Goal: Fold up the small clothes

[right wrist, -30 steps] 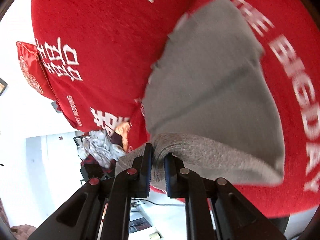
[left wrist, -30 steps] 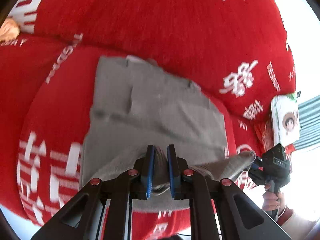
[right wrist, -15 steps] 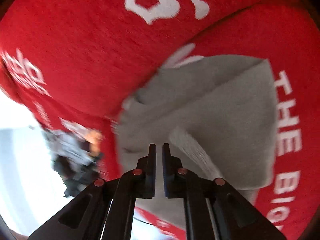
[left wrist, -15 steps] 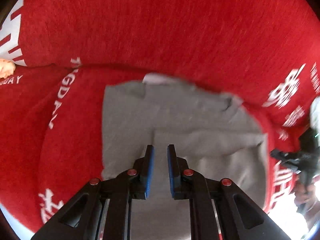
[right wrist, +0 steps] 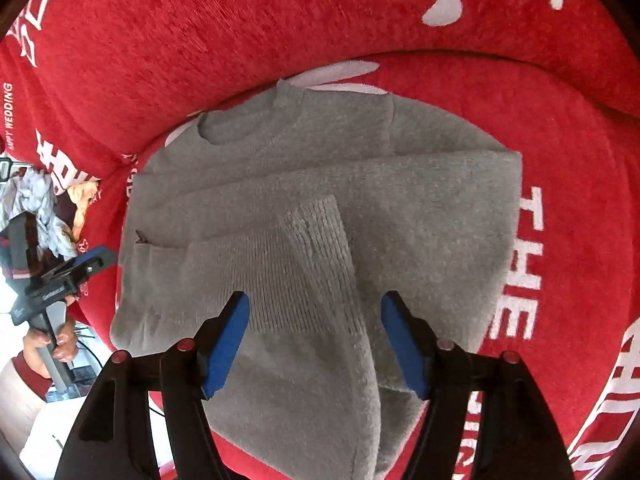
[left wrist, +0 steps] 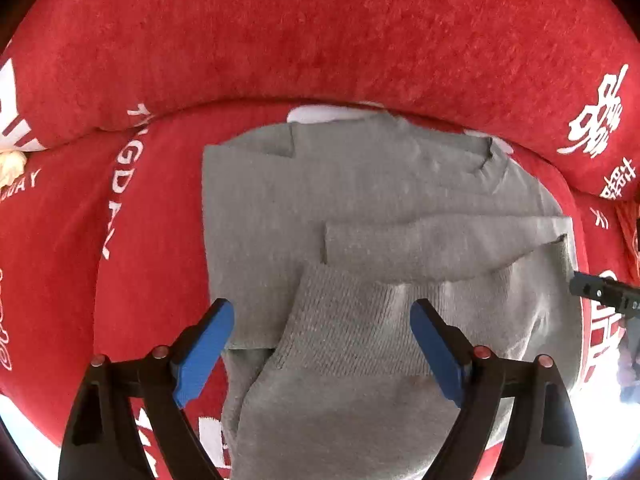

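A grey knit sweater [left wrist: 360, 184] lies flat on a red sofa seat, neckline toward the backrest, with a ribbed sleeve end [left wrist: 344, 320] folded onto its body. My left gripper [left wrist: 320, 308] hovers over that ribbed part; its jaws are opening wide and its blue pads [left wrist: 208, 340] touch no cloth. In the right wrist view the same sweater [right wrist: 420, 208] has its ribbed cuff [right wrist: 304, 256] lying across the middle. My right gripper [right wrist: 315, 300] is above it, jaws opening, with nothing pinched between them. Each gripper appears at the edge of the other's view: right gripper [left wrist: 600, 292], left gripper [right wrist: 64, 276].
The red sofa cover [left wrist: 120, 220] with white lettering rises into a backrest [right wrist: 200, 40] just behind the sweater. A heap of other clothes [right wrist: 36, 204] lies off the sofa's end. A person's hand [right wrist: 56, 344] holds the left gripper's handle. A cream object [left wrist: 10, 164] sits at the seat's left.
Both grippers were shut on grey sweater folds, swung forward and down over the sweater's body, then let go. Both jaws now stand wide apart and the folded part rests on the sweater.
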The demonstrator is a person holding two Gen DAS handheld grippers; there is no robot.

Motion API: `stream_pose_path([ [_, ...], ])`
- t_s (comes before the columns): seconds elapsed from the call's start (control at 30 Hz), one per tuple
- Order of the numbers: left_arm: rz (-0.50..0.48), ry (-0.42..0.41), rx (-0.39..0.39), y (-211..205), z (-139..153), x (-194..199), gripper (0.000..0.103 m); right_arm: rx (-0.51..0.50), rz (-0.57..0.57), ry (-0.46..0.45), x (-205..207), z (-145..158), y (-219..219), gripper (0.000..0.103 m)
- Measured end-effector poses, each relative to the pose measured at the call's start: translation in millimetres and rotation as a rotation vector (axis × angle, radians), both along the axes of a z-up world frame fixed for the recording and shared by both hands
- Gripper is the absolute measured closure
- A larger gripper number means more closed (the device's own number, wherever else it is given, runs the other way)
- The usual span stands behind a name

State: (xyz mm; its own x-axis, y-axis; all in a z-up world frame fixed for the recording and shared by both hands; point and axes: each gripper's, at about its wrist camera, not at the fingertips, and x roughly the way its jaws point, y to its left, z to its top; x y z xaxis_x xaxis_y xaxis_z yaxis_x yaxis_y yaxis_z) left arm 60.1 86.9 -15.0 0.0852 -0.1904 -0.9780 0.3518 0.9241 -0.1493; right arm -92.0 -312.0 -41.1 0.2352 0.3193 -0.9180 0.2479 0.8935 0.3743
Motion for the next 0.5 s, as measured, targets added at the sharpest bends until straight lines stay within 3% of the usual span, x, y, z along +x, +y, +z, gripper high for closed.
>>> stream_pose_path([
  [0.2,-0.081,0.027,-0.011,-3,-10,3,0.014,-0.044,0.012,0.007,8,-3,15,0.035],
  [0.23,-0.099,0.039,-0.017,-5,-14,3,0.017,-0.052,0.011,0.008,8,-3,17,0.035],
  [0.27,-0.121,0.061,-0.020,-8,-20,4,0.030,-0.064,0.006,0.008,8,-3,19,0.035],
  [0.33,-0.159,0.119,-0.009,-15,-32,4,0.043,-0.083,-0.007,0.011,10,-5,22,0.036],
  [0.37,-0.179,0.135,-0.008,-17,-36,3,0.045,-0.097,-0.015,0.018,11,-8,23,0.040],
  [0.4,-0.207,0.130,-0.014,-19,-37,1,0.050,-0.112,-0.024,0.027,12,-11,25,0.051],
  [0.43,-0.230,0.124,-0.023,-20,-36,-1,0.063,-0.137,-0.034,0.042,13,-13,27,0.060],
  [0.47,-0.248,0.114,-0.022,-20,-32,-3,0.074,-0.156,-0.036,0.051,12,-14,29,0.086],
  [0.5,-0.259,0.107,-0.032,-18,-28,-4,0.080,-0.175,-0.034,0.052,11,-13,32,0.097],
])
